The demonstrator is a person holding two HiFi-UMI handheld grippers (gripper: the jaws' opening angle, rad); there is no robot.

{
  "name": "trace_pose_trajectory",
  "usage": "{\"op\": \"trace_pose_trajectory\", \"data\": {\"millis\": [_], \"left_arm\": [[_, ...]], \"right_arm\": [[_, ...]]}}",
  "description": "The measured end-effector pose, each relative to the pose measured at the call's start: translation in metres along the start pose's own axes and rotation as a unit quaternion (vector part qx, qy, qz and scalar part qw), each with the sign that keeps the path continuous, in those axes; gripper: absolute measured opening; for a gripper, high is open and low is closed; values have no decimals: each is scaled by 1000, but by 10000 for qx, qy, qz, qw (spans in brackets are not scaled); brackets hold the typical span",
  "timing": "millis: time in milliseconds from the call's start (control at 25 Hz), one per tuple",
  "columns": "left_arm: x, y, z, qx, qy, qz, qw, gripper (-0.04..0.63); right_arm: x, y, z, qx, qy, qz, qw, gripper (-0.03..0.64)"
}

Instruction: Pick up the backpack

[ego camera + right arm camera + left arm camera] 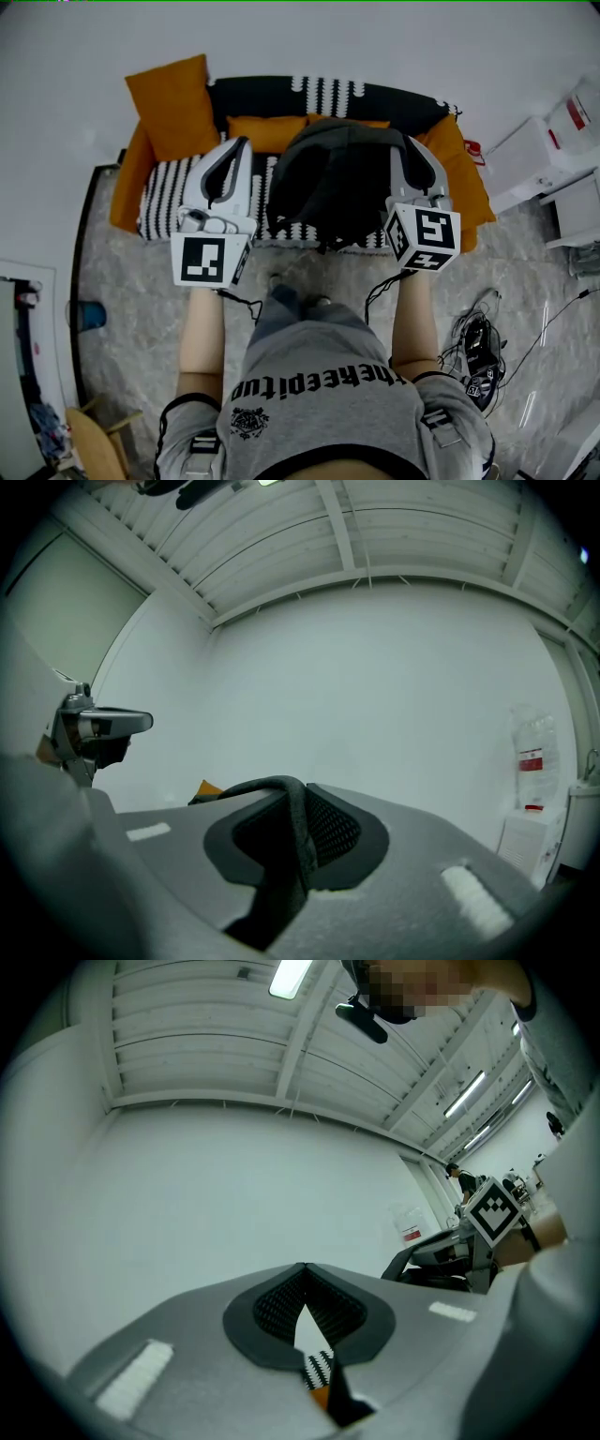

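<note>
The black backpack (337, 183) hangs in the air over the sofa, between my two grippers. My right gripper (413, 147) is at the backpack's right side, shut on a black strap (292, 829) that runs up between its jaws and bends over to the left. My left gripper (242, 142) is just left of the backpack. Its jaws meet at the tips with nothing between them (303, 1267), and through the small gap below I see striped and orange sofa cloth. Each gripper shows in the other's view: the right gripper's marker cube (493, 1211) and the left gripper (94, 726).
A sofa (173, 183) with a black-and-white striped cover and orange cushions (173, 105) stands against the white wall. White cabinets (544, 155) are at the right. Cables and a black device (480, 361) lie on the floor at the right. A wooden chair (94, 445) is at the lower left.
</note>
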State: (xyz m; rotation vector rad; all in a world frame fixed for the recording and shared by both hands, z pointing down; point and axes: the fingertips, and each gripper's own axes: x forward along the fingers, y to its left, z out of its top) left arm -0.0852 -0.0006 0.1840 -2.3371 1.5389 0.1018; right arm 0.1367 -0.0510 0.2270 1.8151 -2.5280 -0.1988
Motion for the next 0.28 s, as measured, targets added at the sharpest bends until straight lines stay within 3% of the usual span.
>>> {"op": "trace_pose_trajectory", "data": {"millis": [280], "left_arm": [[-1,1,0,14,46,35,10000,20]], "right_arm": [[1,-1,1,-14,-8,2,10000,43]]}}
